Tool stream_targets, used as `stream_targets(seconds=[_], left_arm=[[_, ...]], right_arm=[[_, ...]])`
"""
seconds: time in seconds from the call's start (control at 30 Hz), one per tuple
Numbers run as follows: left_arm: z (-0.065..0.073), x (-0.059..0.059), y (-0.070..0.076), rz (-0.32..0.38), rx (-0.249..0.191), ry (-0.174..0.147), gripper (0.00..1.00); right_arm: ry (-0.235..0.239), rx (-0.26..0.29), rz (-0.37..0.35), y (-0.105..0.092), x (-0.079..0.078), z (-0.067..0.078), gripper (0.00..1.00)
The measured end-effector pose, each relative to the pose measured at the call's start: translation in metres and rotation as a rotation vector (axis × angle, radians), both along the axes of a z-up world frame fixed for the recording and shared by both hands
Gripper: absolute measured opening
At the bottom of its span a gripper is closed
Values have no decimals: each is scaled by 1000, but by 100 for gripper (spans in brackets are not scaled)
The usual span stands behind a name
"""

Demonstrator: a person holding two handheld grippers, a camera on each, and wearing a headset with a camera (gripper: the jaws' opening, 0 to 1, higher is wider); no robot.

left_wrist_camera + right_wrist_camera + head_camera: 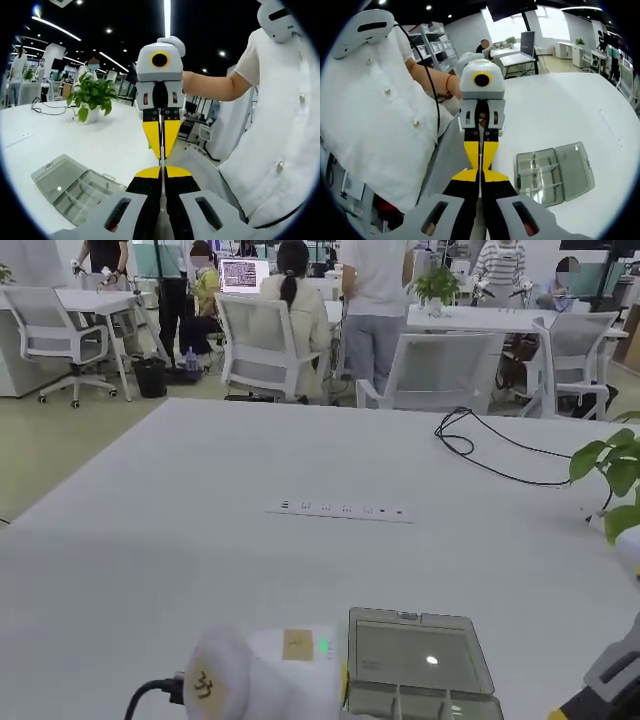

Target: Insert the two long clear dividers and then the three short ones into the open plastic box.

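Clear plastic box (420,660) lies open on the white surface (300,570), close to the person. Its flat lid is folded back on the far side, and clear partitions stand in its tray. Between the box and the person's white shirt (370,110), the left hand-held gripper (161,172) and the right hand-held gripper (481,175) face each other tip to tip. Each has its yellow jaws pressed together with nothing seen between them. A black cable (490,455), a white power strip (340,510) and a leafy potted plant (92,97) sit farther back.
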State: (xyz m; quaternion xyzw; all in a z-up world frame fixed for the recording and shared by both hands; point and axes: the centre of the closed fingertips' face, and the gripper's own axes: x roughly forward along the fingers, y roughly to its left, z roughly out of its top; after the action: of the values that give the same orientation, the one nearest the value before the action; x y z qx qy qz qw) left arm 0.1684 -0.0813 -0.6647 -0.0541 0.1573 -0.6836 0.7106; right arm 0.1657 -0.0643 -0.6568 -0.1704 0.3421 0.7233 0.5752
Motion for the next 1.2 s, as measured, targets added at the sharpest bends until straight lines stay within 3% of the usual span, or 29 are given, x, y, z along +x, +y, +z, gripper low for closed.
stream_targets(seconds=[0.47, 0.63, 1.2], left_arm=[[-2, 3, 4, 29, 2, 14, 0], [-10, 2, 9, 32, 37, 5, 0], [-22, 19, 37, 147, 84, 4, 21]], right_arm=[[-21, 0, -11, 3, 3, -2, 3], [-26, 3, -24, 1, 6, -2, 3], [-93, -36, -92, -17, 30, -8, 3]])
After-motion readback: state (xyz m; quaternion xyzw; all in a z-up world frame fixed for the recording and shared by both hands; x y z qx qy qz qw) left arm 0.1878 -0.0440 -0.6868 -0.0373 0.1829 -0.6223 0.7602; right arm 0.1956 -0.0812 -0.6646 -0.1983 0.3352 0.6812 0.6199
